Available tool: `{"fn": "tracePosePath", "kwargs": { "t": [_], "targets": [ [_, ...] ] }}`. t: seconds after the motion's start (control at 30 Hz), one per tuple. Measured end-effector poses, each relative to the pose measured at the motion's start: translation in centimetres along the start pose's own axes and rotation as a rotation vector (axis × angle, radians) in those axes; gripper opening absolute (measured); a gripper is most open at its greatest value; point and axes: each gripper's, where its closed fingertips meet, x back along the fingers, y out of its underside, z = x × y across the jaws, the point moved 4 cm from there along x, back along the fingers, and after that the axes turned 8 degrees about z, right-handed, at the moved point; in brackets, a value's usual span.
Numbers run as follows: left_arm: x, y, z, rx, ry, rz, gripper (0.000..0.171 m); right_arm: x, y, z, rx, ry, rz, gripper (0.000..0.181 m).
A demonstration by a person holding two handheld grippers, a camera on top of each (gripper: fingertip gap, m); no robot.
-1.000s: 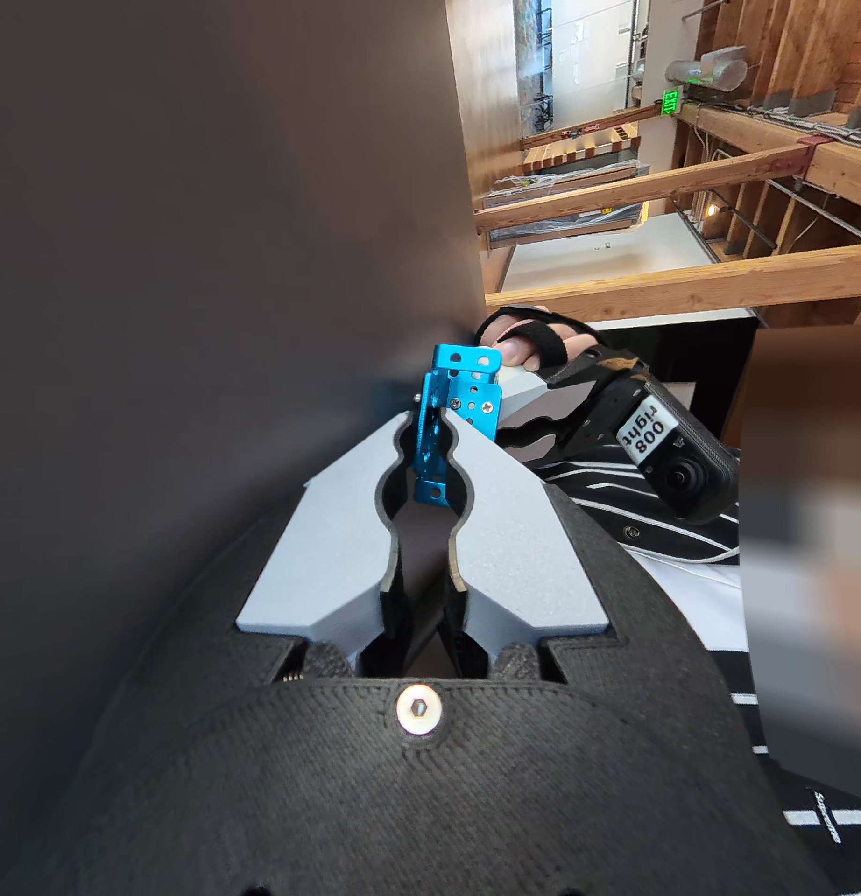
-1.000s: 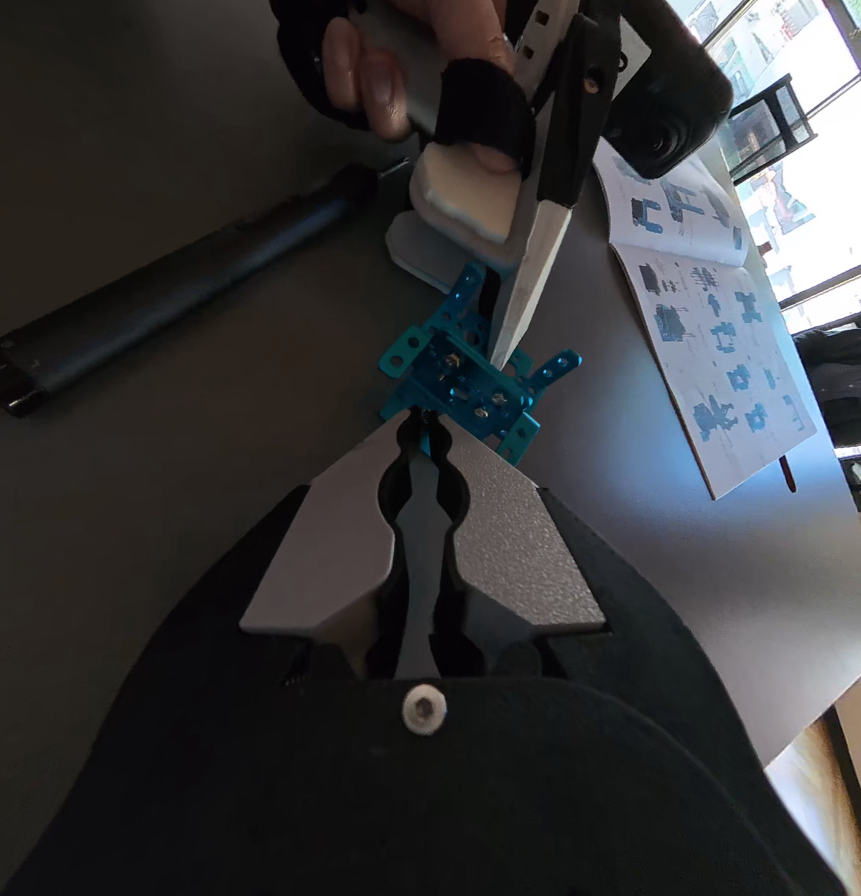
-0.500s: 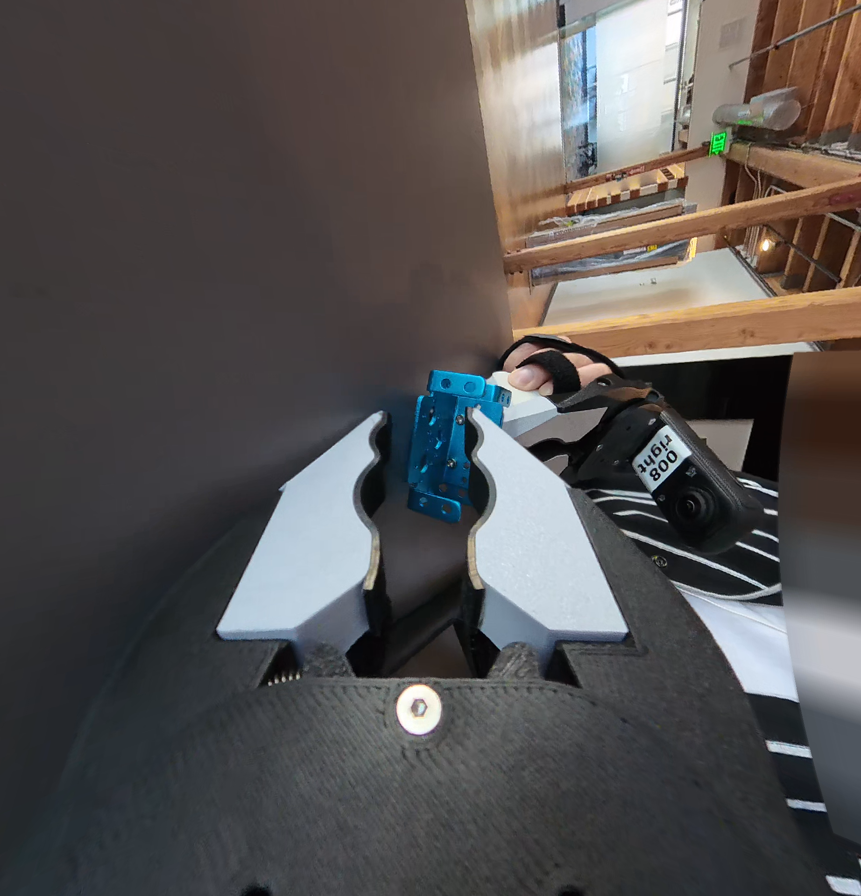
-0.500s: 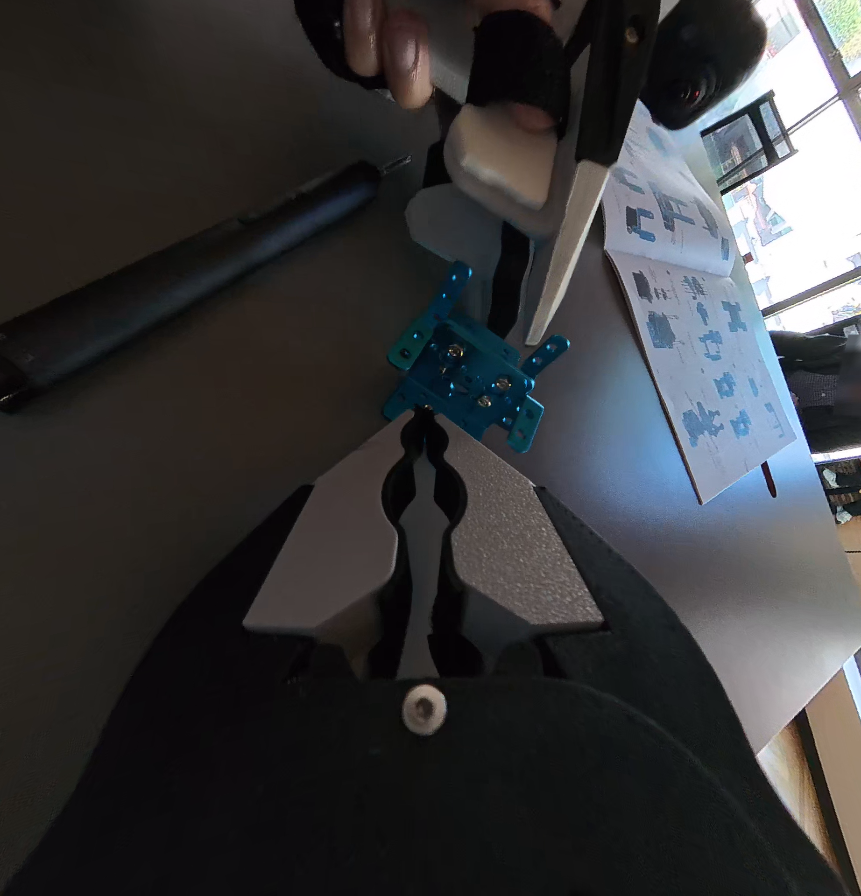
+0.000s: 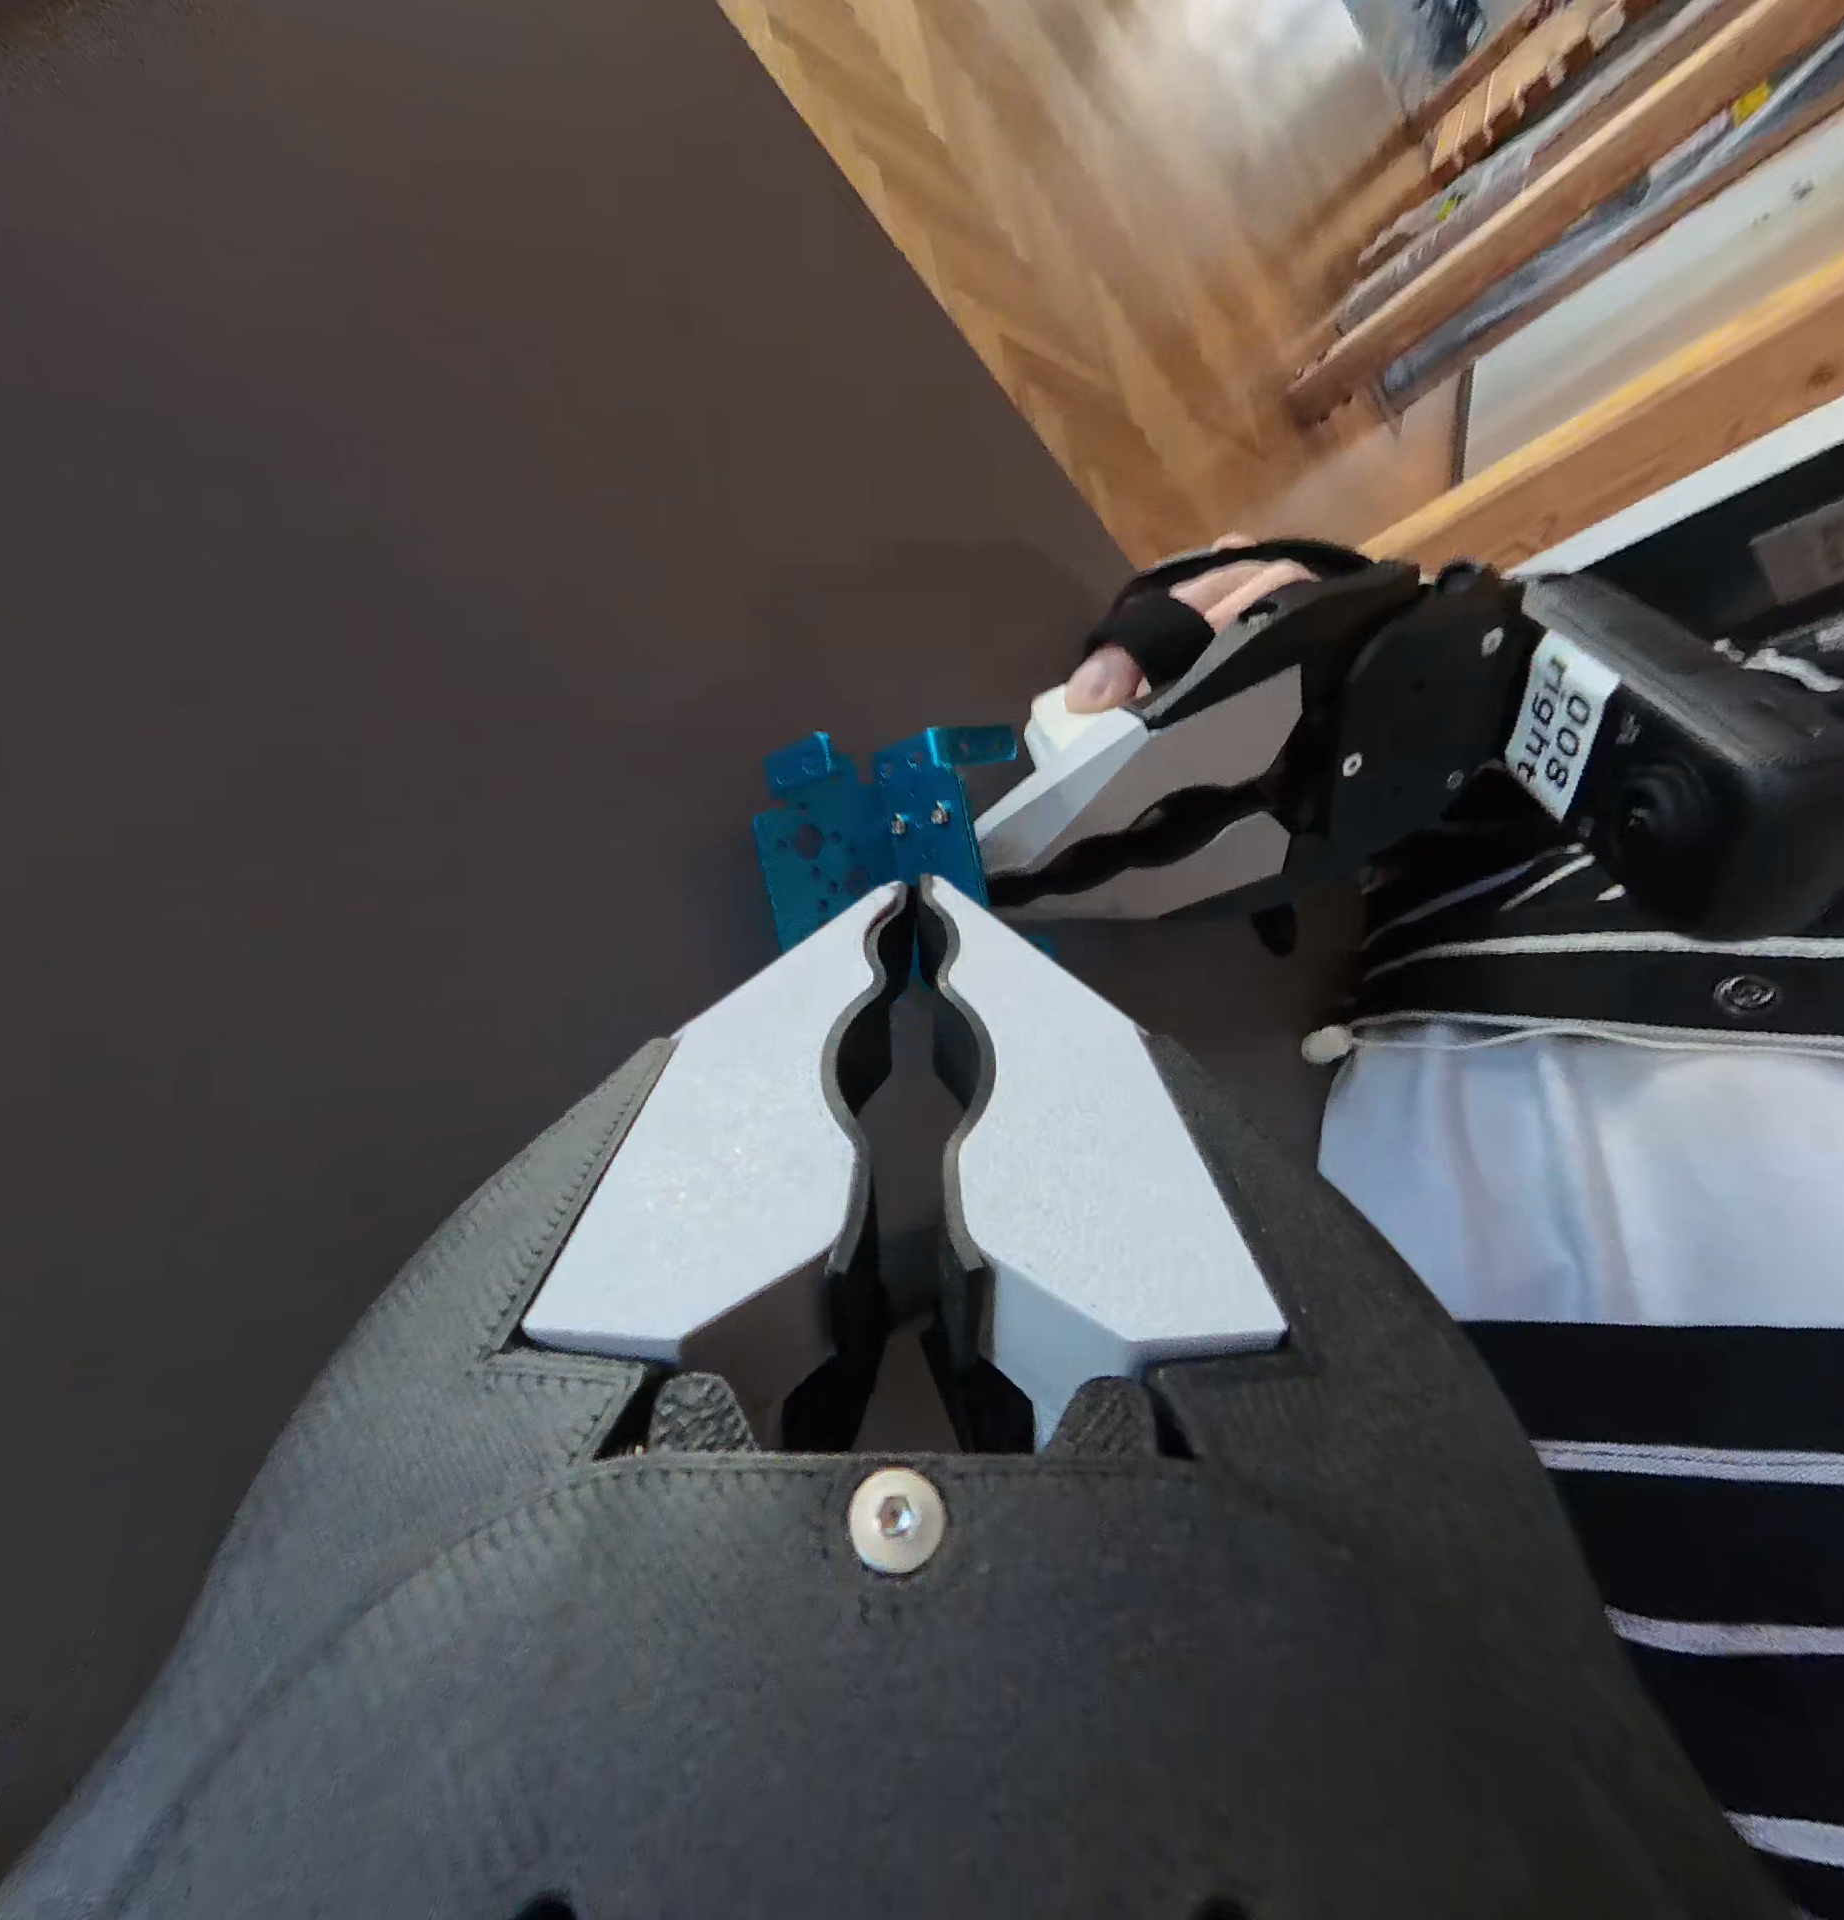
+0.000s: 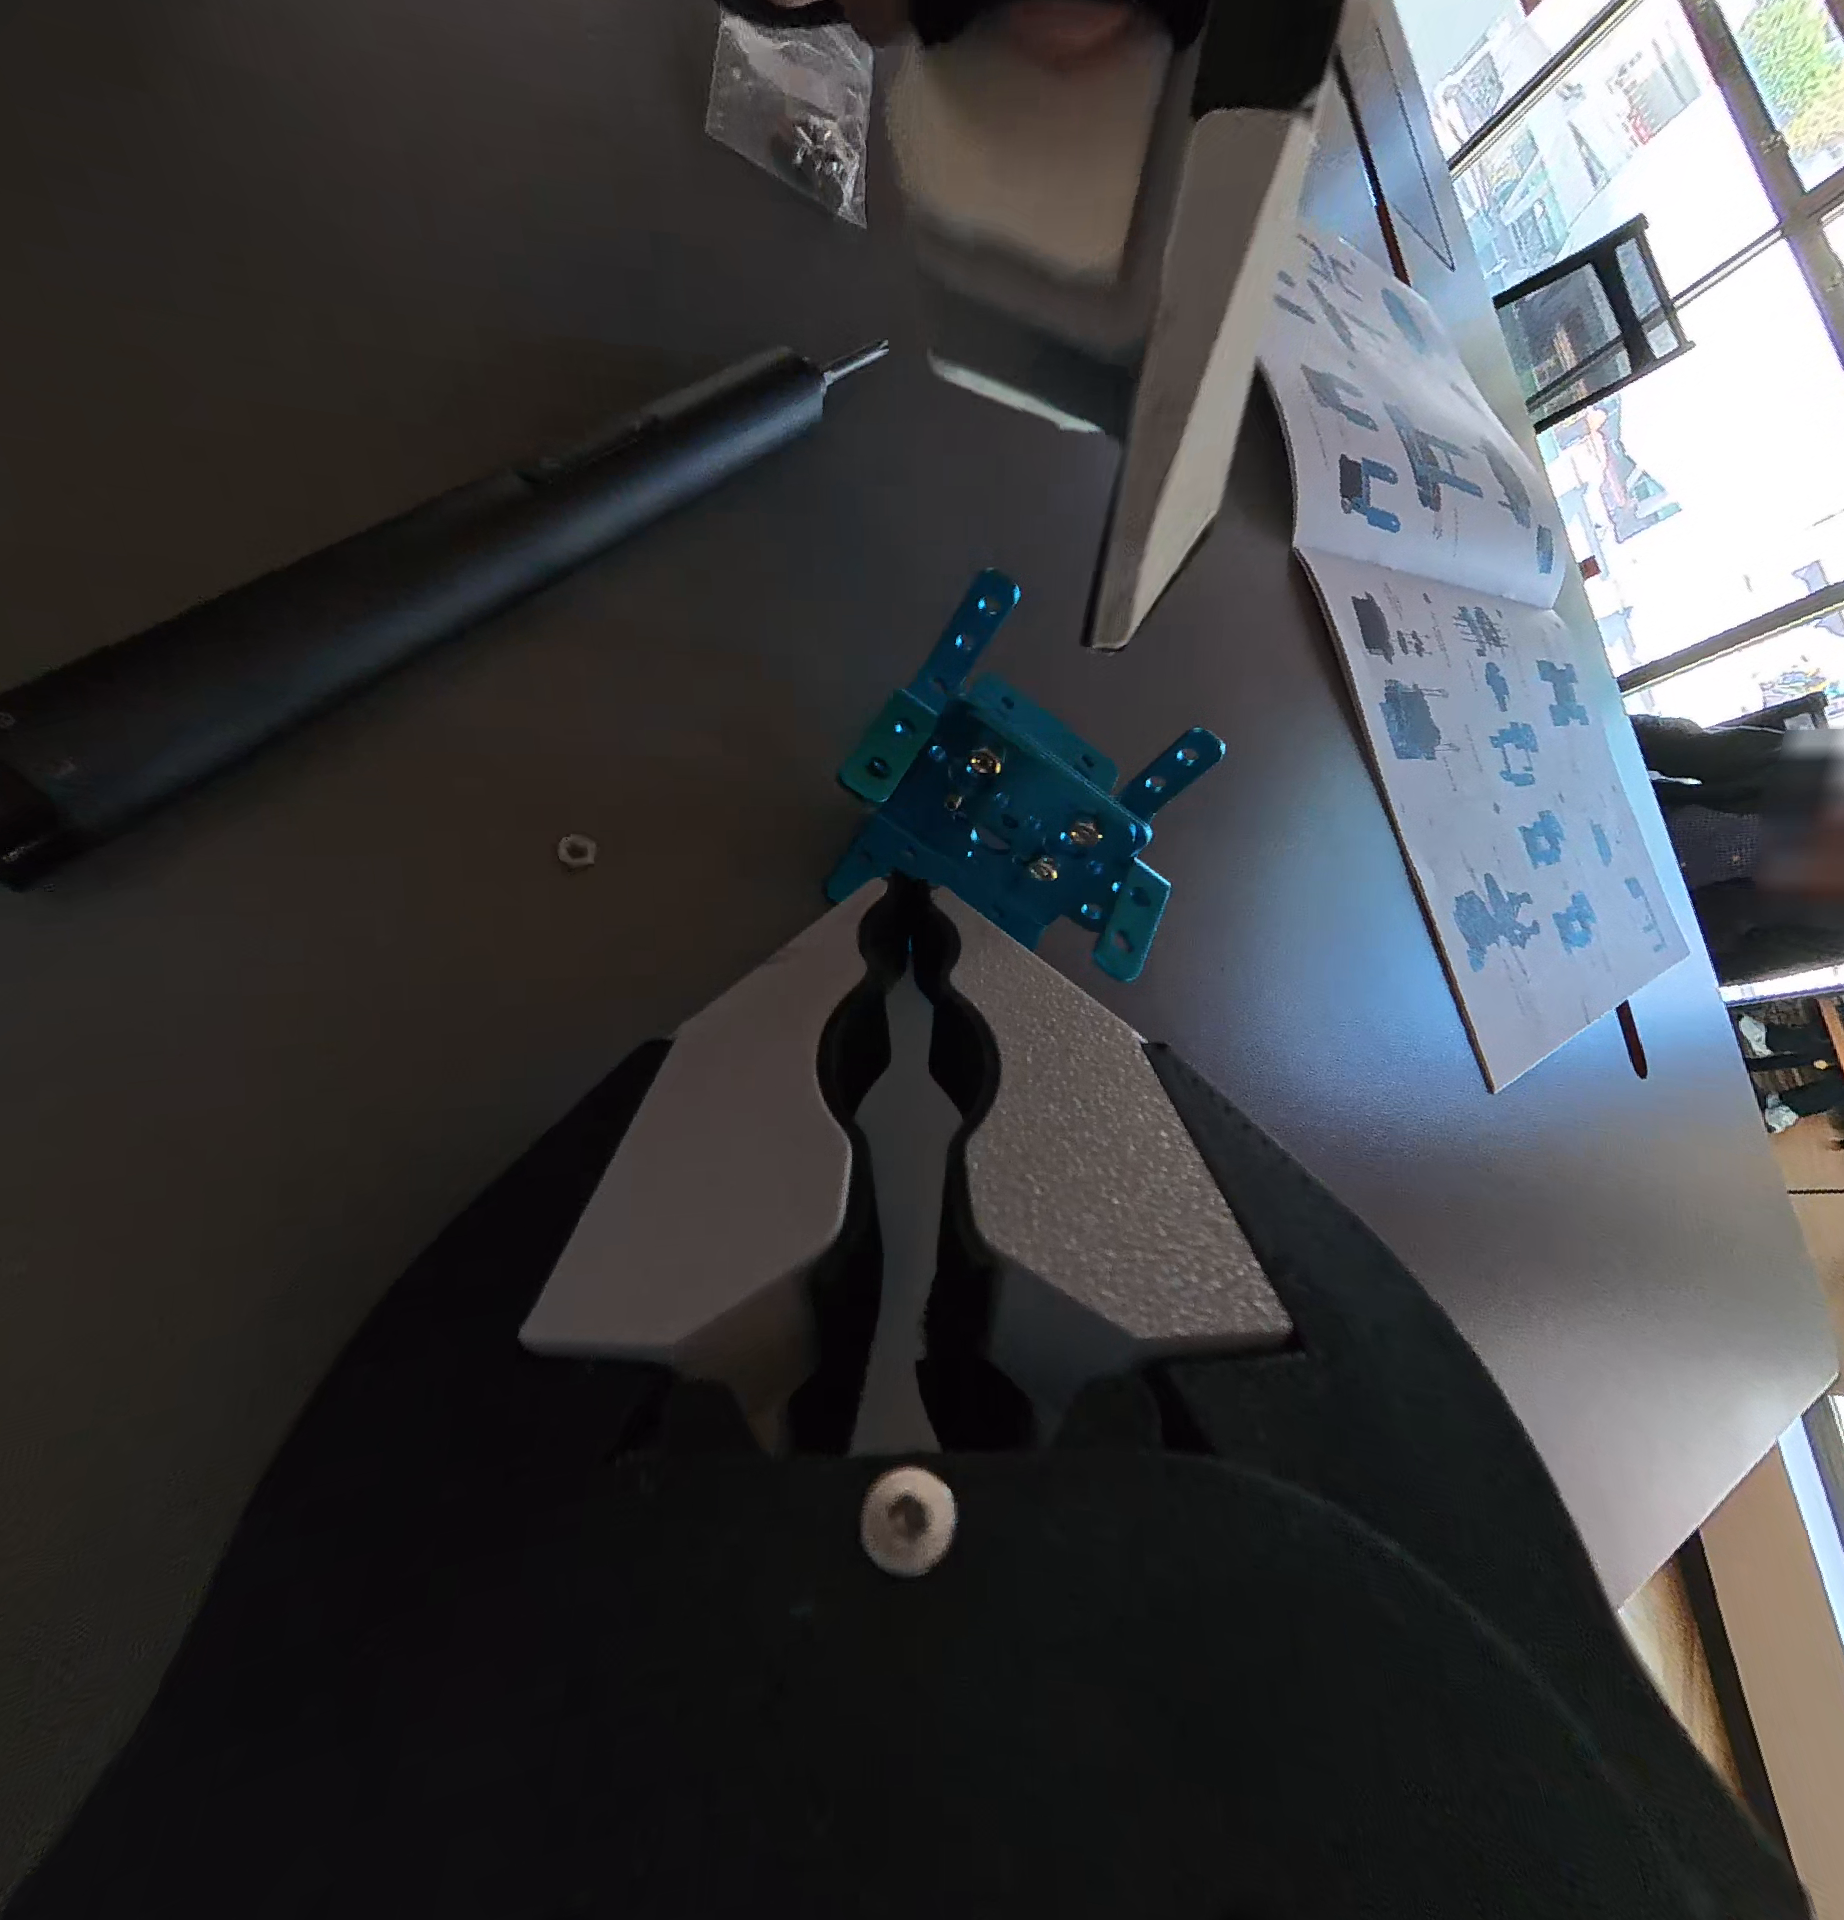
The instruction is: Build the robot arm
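- Since half a second back, left gripper (image 5: 913, 894) has let go of the blue bracket assembly (image 6: 996, 800) and drawn away from it; its fingers, spread around the piece then, are now pressed together with nothing between them.
- Seen from the right wrist view, left gripper (image 6: 1100, 634) sits higher and off to the far side of the assembly, tip clear of it, no contact.
- Right gripper (image 6: 910, 914) pinches the near lower edge of the assembly; fingers nearly together on a thin blue plate.
- Left wrist view shows the same: right gripper (image 5: 985, 868) comes in from the side, tips against the assembly (image 5: 866, 842), a hand (image 5: 1167, 634) in a black fingerless glove on its handle.
- Assembly: perforated blue plates, several screws on the upper face, narrow strips sticking out at the corners. Held just above the dark table (image 6: 326, 1039), or resting on it; cannot tell which.
- Black electric screwdriver (image 6: 378, 613) lies on the table well beyond the assembly, bit pointing away.
- Small nut (image 6: 577, 851) loose on the table between screwdriver and assembly.
- Clear bag of small hardware (image 6: 798, 109) at the far edge.
- Open instruction booklet (image 6: 1469, 665) lies flat, off to the right.
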Motion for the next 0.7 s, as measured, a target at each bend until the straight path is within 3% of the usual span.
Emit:
{"fn": "tracePosePath", "kwargs": {
  "t": [0.13, 0.7],
  "targets": [
    [-1.1, 1.5, 0.0, -0.038, -0.04, -0.08, 0.0, 0.0, 0.0, 0.0, 0.004, 0.002, 0.001, 0.0],
    [-2.8, 2.9, 0.4, -0.022, 0.077, -0.06, 0.0, 0.0, -0.1, 0.0, 0.046, 0.043, 0.001, 0.0]
  ]
}}
